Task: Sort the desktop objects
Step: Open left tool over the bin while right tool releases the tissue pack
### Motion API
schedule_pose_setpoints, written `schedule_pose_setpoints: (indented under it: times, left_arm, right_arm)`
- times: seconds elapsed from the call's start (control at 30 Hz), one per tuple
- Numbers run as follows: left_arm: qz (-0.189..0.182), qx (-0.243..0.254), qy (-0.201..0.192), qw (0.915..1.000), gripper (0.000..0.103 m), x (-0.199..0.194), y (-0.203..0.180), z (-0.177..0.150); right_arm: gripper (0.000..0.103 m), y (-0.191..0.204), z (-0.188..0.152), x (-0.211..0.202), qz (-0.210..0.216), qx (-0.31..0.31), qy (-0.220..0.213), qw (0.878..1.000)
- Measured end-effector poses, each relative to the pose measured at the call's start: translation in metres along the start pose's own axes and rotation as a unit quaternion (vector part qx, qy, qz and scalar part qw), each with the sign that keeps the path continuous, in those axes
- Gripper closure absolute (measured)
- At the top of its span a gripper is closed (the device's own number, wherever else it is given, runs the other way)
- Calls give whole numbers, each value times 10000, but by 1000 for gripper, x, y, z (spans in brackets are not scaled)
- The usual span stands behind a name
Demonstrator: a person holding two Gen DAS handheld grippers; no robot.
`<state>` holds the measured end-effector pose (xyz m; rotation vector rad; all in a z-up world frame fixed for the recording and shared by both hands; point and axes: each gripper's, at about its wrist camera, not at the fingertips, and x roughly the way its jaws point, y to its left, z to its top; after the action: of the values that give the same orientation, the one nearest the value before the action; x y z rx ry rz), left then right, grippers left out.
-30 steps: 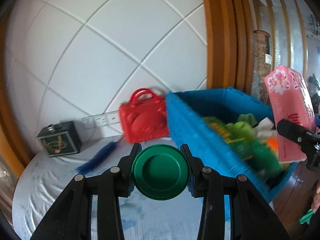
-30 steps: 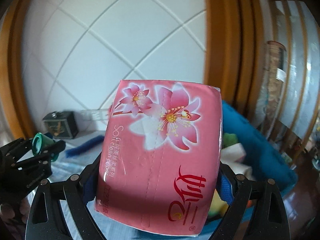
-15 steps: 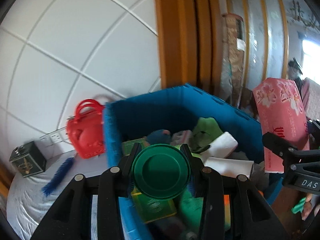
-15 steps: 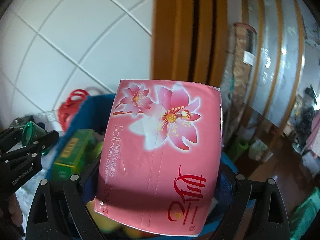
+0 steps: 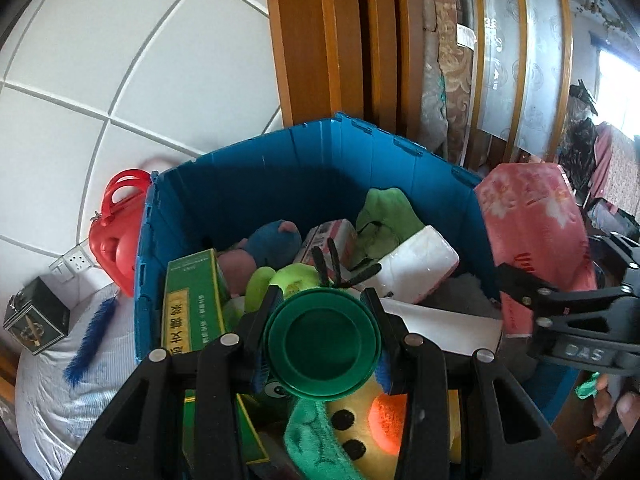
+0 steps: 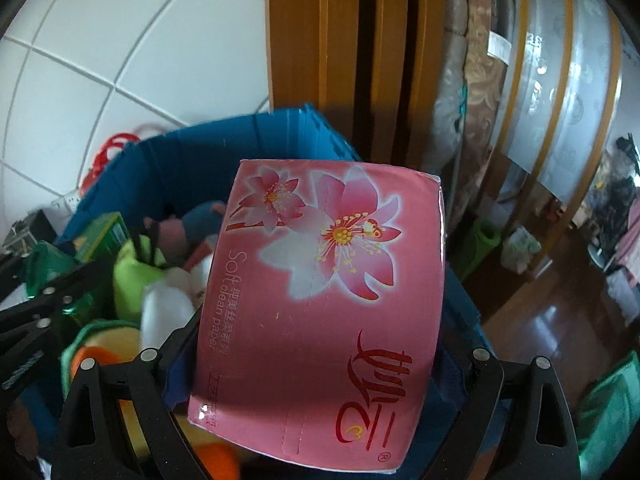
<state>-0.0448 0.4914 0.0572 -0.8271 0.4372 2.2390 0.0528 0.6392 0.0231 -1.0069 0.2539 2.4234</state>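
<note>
Both grippers have travelled from above the table to above the blue bin (image 5: 320, 168), so release into it is judged the next step. The left gripper (image 5: 322, 342) pinches a round green cup (image 5: 322, 344), base toward the camera, over the plush toys (image 5: 360, 408). The right gripper (image 6: 316, 360) clamps a pink tissue pack (image 6: 320, 312), glossy and printed with lilies, at the bin's right edge.

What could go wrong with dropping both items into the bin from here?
The blue bin is already heaped with plush toys and boxes, so the green cup in the left gripper may roll off the pile. The pink tissue pack in the right gripper hangs near the bin's right wall and could catch the rim.
</note>
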Motion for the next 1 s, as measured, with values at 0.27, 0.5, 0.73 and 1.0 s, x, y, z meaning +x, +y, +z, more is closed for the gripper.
schedule_pose_setpoints:
  times: [0.27, 0.5, 0.73, 1.0]
  left_arm:
    - [44, -73, -171, 9998, 26, -8, 3, 0]
    - [45, -256, -348, 9991, 22, -29, 16, -3]
    - [50, -440, -848, 9954, 22, -72, 32, -16]
    - [116, -528, -1508, 9871, 0, -113, 39, -32]
  right_arm:
    - [8, -8, -2, 20, -187, 4, 175, 9997]
    - [0, -12, -3, 2, -190, 100, -68, 9997]
    - [0, -2, -11, -37, -467, 1, -389, 9982]
    - [0, 21, -35, -84, -566, -48, -732, 9957]
